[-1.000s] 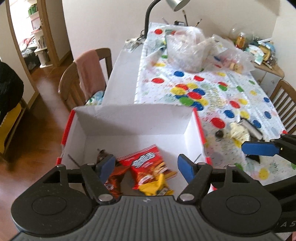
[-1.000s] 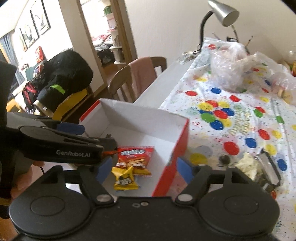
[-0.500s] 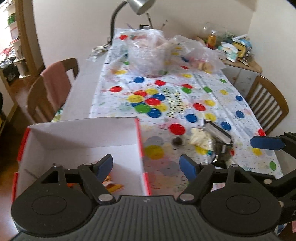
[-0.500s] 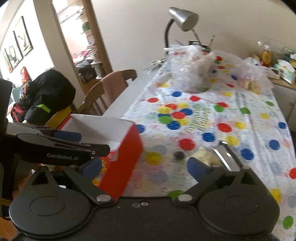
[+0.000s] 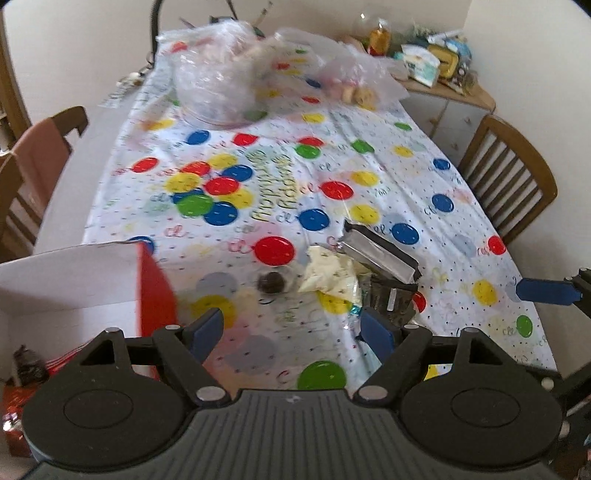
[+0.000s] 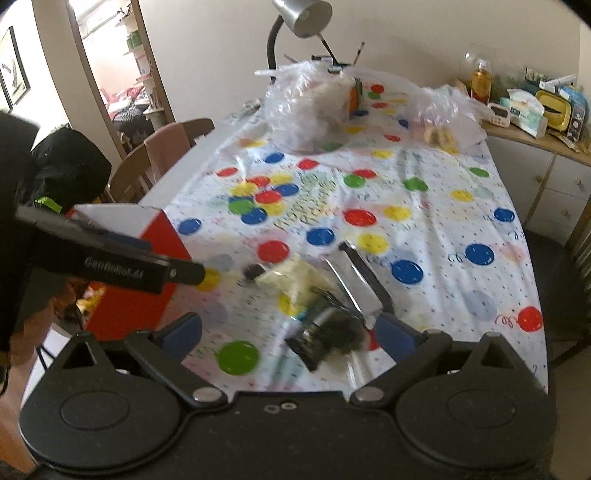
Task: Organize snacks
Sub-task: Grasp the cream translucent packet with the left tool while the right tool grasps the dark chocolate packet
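A red-and-white cardboard box [image 5: 155,291] [image 6: 147,280] sits at the table's near left edge, with snack packets [image 5: 18,410] low inside it. On the spotted tablecloth lie a pale yellow packet [image 5: 332,273] [image 6: 291,277], a dark packet with a silver flap [image 5: 384,269] [image 6: 332,325] and a small round dark sweet [image 5: 271,282] [image 6: 253,271]. My left gripper [image 5: 293,328] is open and holds nothing, hovering just right of the box. My right gripper [image 6: 291,330] is open over the dark packet without touching it.
Clear plastic bags [image 5: 221,88] [image 6: 310,107] fill the table's far end under a desk lamp [image 6: 303,14]. Wooden chairs [image 5: 509,177] [image 6: 162,155] stand on both sides. A cluttered sideboard [image 6: 532,110] is at far right. A black bag [image 6: 62,170] lies at left.
Both grippers swung right, away from above the box interior toward the loose packets on the tablecloth. The box slid to the left of both views. Both stayed open.
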Demonstrator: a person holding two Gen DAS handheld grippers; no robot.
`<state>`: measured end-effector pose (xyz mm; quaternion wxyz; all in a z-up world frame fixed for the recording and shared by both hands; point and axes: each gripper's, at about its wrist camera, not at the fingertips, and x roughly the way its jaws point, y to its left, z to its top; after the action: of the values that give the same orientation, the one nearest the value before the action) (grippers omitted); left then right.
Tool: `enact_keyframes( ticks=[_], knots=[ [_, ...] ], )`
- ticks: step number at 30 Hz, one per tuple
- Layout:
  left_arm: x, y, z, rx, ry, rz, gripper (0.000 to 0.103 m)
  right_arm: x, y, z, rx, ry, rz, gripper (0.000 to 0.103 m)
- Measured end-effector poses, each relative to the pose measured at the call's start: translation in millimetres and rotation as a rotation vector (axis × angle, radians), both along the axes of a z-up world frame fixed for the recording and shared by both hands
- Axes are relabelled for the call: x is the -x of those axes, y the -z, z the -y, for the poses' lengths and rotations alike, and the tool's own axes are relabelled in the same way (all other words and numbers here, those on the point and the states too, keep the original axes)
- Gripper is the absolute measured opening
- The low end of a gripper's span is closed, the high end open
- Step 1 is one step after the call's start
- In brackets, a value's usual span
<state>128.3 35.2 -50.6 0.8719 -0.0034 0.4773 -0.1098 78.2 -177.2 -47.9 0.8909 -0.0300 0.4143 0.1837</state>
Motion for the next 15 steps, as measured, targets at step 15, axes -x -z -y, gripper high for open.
enact_keyframes(
  ticks=[15],
  knots=[
    [-73,56,66,-0.111,0.093,-0.136,0.081,-42,56,29,-0.023,0.046,-0.15,0.1]
  ],
)
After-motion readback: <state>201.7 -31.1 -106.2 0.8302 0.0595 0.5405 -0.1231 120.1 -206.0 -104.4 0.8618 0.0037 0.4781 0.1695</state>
